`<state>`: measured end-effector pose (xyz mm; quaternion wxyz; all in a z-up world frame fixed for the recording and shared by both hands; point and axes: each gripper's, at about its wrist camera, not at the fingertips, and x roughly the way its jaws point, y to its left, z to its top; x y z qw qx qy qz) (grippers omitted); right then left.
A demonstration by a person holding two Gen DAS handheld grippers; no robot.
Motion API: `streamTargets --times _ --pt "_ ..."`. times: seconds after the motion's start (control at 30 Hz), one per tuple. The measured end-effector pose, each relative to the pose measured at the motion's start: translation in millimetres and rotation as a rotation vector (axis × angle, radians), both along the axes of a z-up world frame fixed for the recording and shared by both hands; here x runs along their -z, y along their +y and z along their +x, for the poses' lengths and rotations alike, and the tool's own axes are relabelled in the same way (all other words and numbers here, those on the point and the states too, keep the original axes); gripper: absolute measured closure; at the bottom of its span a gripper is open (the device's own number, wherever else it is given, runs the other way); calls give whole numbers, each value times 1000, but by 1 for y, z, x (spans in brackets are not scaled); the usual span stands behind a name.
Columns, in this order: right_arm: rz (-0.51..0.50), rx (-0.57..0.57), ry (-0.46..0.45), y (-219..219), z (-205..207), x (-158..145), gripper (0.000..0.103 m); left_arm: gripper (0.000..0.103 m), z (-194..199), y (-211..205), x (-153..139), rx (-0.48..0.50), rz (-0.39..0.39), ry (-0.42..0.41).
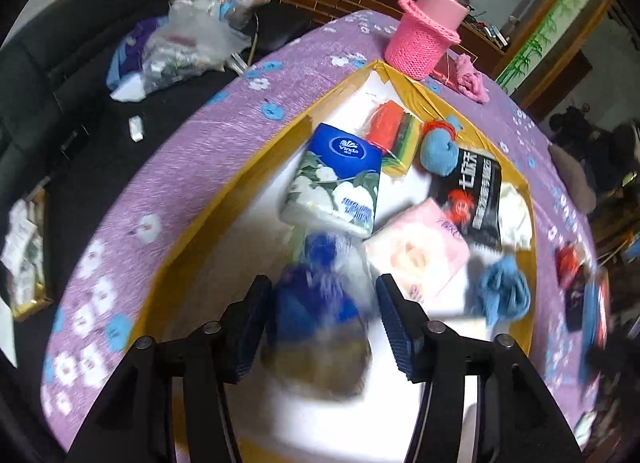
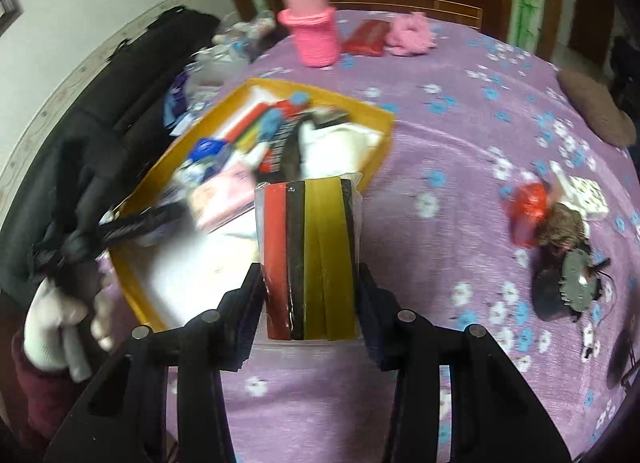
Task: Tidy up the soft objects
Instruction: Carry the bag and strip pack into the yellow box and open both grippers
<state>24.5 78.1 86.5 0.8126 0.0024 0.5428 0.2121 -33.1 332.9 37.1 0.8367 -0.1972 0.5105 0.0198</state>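
A yellow-rimmed box (image 1: 200, 219) on the purple flowered cloth holds soft items: a blue Vinda tissue pack (image 1: 340, 179), a pink tissue pack (image 1: 420, 251), a black packet (image 1: 472, 195), coloured sponges (image 1: 394, 131), blue yarn (image 1: 440, 151). My left gripper (image 1: 324, 315) is open over the box, a blurred blue-and-brown soft thing (image 1: 316, 319) between its fingers, seemingly loose. My right gripper (image 2: 310, 303) is shut on a clear pack of red, black and yellow strips (image 2: 310, 255), held above the cloth beside the box (image 2: 384, 131).
A pink knitted cup cover (image 1: 424, 39) stands behind the box, with a pink cloth (image 2: 410, 33) and red packet (image 2: 366, 37). A red bag and dark objects (image 2: 560, 247) lie at right. A gloved hand (image 2: 60, 323) and a dark sofa (image 1: 60, 63) are at left.
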Motion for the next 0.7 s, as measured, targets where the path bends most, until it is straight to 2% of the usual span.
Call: streamTargets --times 0.1,0.17,0.3,0.4,0.47,0.5,0.6,0.7 --pt "6 -37 13 20 2 5 61 42 12 6 2 -13 -31 -23" --pt "7 -57 22 31 2 11 61 41 14 11 0 -22 -66 -40" --pt "42 -113 63 56 2 20 60 37 -14 22 -21 -45 -87 -177" --pt "58 -171 94 82 -1 29 60 31 -49 31 -41 -75 -65 -289" --pt "92 -208 140 96 -4 38 60 24 -73 34 -50 -96 -28 -353" --pt "118 -223 175 103 -5 45 60 24 -85 37 -53 -112 -10 -385" --pt "144 -223 251 115 -4 66 60 24 -105 45 -54 -157 8 -435" --pt "92 -190 247 112 0 79 60 24 -113 48 -48 -173 0 -446"
